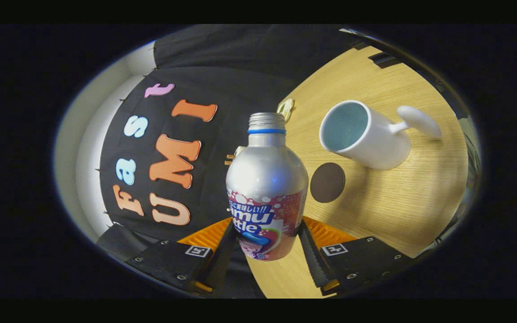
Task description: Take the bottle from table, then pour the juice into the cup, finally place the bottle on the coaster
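Gripper view: gripper [265,244] pinching silver bottle [266,179] between both fingers, cap off, held above desk [388,202]. Beyond: dark round coaster [327,182], then white cup [366,134], empty, on desk.

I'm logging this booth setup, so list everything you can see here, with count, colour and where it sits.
bottle: one, silver with a blue neck ring and a printed label, uncapped, held between the fingers, lifted and tilted.
cup: one, white with a pale blue inside, on the table beyond the bottle.
coaster: one, dark brown, round, on the table between bottle and cup.
table: one, light wood.
booth wall: one, black cloth, behind the bottle.
gripper: one, fingers pressing both sides of the bottle's lower body.
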A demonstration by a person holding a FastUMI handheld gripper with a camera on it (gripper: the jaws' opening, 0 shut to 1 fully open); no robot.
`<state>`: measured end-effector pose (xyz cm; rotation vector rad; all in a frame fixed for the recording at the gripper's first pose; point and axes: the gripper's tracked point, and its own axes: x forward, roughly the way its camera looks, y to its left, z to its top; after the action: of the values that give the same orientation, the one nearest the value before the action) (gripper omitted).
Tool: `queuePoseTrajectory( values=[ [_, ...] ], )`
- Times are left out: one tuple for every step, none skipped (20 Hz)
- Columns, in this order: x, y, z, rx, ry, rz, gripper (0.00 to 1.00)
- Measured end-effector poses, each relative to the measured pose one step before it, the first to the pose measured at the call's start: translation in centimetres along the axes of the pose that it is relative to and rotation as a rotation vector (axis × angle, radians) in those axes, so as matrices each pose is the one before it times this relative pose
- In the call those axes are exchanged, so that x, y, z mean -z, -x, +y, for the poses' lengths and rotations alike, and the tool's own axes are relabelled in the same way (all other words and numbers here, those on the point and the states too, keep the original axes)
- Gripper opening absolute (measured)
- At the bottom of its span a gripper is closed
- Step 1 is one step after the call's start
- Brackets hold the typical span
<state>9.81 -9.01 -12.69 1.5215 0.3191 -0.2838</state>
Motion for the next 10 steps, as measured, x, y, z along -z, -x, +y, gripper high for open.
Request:
queuePoseTrajectory(
  values=[
    [-0.061,-0.070,0.140,-0.00007,-0.01932,0.00055,0.75],
    [0.038,-0.122,0.104,0.00145,-0.01933,0.00056,0.75],
    [-0.144,-0.075,0.040,0.00310,-0.01993,0.00164,0.75],
    [-0.011,0.021,0.014,0.00071,-0.01677,-0.00063,0.75],
    [-0.045,-0.026,-0.074,0.00206,-0.01635,0.00303,0.75],
    [-0.018,0.076,0.110,0.00049,-0.01476,0.00068,0.75],
    [-0.238,-0.075,0.095,-0.00075,-0.01469,-0.00227,0.75],
    [-0.123,0.065,-0.067,0.00235,-0.01364,-0.00180,0.75],
    [-0.113,0.035,-0.002,0.00617,-0.01616,-0.00155,0.75],
    [-0.265,0.076,0.042,0.00562,-0.01594,-0.00026,0.75]
  ],
)
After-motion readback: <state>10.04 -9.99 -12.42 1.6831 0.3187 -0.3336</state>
